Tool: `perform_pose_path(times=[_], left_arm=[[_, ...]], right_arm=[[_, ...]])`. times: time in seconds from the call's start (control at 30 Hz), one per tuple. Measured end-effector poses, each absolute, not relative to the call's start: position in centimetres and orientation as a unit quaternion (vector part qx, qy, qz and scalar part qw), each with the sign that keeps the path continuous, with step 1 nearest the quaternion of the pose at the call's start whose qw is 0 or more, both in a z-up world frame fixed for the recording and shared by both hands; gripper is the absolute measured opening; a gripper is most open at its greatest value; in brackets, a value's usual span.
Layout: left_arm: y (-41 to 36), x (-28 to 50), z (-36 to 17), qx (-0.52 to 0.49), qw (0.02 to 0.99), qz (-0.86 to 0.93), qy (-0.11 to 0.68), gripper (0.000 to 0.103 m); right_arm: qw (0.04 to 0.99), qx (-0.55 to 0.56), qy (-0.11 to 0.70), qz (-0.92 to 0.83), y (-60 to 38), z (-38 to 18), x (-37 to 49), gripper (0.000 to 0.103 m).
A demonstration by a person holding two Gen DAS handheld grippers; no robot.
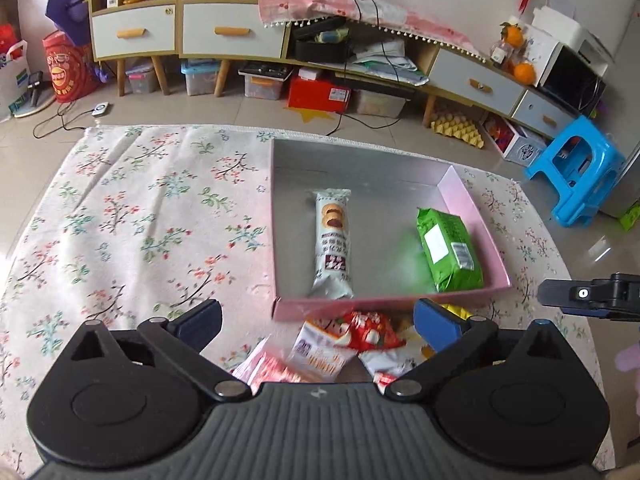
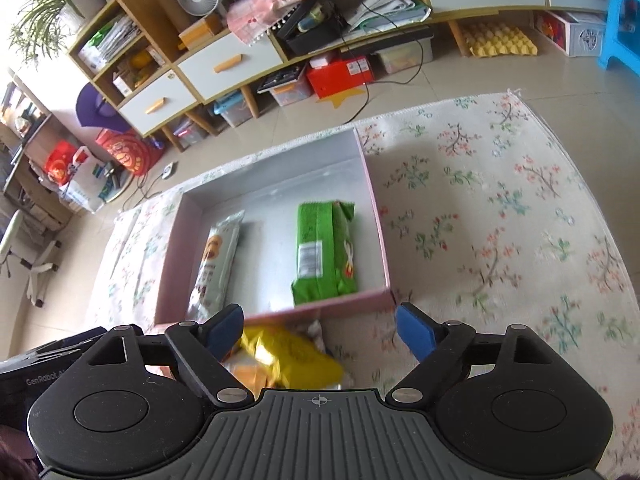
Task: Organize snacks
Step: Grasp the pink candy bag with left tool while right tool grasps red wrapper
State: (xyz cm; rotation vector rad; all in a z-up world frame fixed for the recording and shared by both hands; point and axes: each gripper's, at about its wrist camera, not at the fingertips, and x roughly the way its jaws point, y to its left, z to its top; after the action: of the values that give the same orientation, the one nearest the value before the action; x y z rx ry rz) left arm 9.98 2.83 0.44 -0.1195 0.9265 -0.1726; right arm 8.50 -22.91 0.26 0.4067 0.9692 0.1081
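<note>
A pink box (image 1: 400, 300) with a silver inside lies on the floral cloth; it also shows in the right wrist view (image 2: 376, 216). In it lie a long white biscuit pack (image 1: 333, 242) (image 2: 216, 264) and a green pack (image 1: 448, 250) (image 2: 322, 254). In front of the box lies a pile of loose snacks: a red and white pack (image 1: 370, 330), a white pack (image 1: 316, 354) and a yellow pack (image 2: 286, 354). My left gripper (image 1: 318, 320) is open above the pile. My right gripper (image 2: 320, 328) is open above the yellow pack; it also shows in the left wrist view (image 1: 560, 294).
The floral cloth (image 1: 140, 216) covers the table. Beyond its far edge are a tiled floor, low cabinets (image 1: 224, 32) with storage boxes beneath, a red box (image 1: 320, 94) and a blue stool (image 1: 576, 170).
</note>
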Motion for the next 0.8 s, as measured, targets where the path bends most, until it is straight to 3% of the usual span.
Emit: perform_pose_path(times=[0.3, 0.57, 0.8], left_arm=[[4.2, 7.1, -1.5, -0.05, 0.887, -0.08, 0.451, 0.102], [6.8, 5.5, -3.5, -0.098, 0.878, -0.078, 0.461, 0.102], [7.8, 5.9, -4.2, -0.184, 0.852, -0.059, 0.486, 0.089]], right_arm=[[0.857, 0.179, 0.475, 0.085, -20.6, -1.0, 4.7, 0.093], [0.884, 0.081, 0.441, 0.133, -16.3, -1.8, 2.8, 0.093], [0.903, 0.034, 0.387, 0.181, -14.0, -2.9, 2.5, 0.093]])
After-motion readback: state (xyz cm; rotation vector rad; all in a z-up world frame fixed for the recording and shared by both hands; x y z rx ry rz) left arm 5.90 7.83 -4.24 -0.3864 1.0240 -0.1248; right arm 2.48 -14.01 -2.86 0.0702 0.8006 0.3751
